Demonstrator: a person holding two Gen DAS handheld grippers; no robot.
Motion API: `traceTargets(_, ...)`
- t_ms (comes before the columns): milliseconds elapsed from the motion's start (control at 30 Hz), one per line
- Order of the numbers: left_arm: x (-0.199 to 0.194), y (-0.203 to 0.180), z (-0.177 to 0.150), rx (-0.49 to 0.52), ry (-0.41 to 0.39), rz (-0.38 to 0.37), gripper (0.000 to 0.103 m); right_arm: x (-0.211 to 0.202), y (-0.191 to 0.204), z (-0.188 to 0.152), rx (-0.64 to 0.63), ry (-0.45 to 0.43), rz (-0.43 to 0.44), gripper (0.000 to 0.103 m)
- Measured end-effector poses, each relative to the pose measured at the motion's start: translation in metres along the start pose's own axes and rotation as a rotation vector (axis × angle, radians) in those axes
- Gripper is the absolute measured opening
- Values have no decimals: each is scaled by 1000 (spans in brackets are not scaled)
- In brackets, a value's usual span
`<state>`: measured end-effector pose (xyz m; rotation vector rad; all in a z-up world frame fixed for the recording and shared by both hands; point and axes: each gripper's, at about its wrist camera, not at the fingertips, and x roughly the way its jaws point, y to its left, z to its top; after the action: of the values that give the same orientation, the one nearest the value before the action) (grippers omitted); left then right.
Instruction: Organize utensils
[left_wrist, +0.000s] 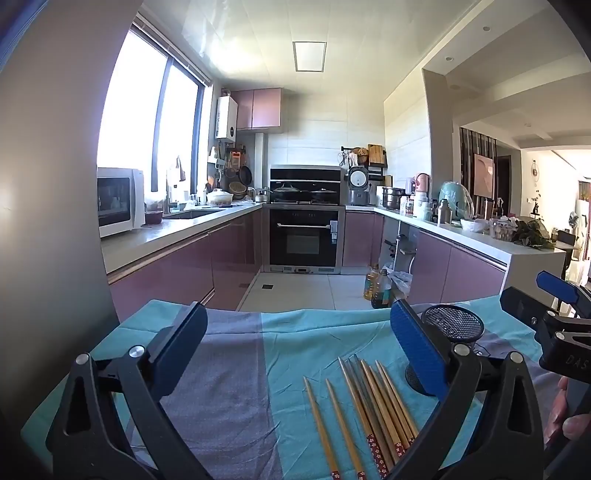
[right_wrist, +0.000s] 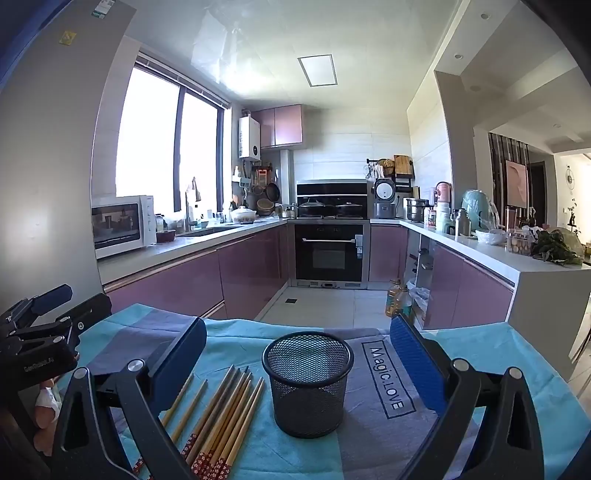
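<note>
Both claws, left (left_wrist: 299, 350) and right (right_wrist: 298, 363), are held wide apart, nothing between them. The chopsticks (right_wrist: 218, 417) are laid loose on the tabletop (right_wrist: 480, 354) cloth (right_wrist: 369, 443), just beside the upright mesh cup (right_wrist: 307, 380), toward the near edge. Oil bottles (right_wrist: 397, 301) are seen on the floor beyond.

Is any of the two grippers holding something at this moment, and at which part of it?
Nothing is held. The left gripper and right gripper are both open and empty; the wooden chopsticks lie on the cloth beside the black mesh cup.
</note>
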<state>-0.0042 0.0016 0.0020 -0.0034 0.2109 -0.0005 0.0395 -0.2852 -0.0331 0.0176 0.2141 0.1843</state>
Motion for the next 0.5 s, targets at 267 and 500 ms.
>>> traceTargets(267, -3, -1, 1, -5, -14, 1, 98, -2, 2, 1, -7, -6, -13, 96)
traceTargets(500, -3, -1, 2, -3, -23, 1, 98, -4, 2, 3, -6, -10, -16, 96)
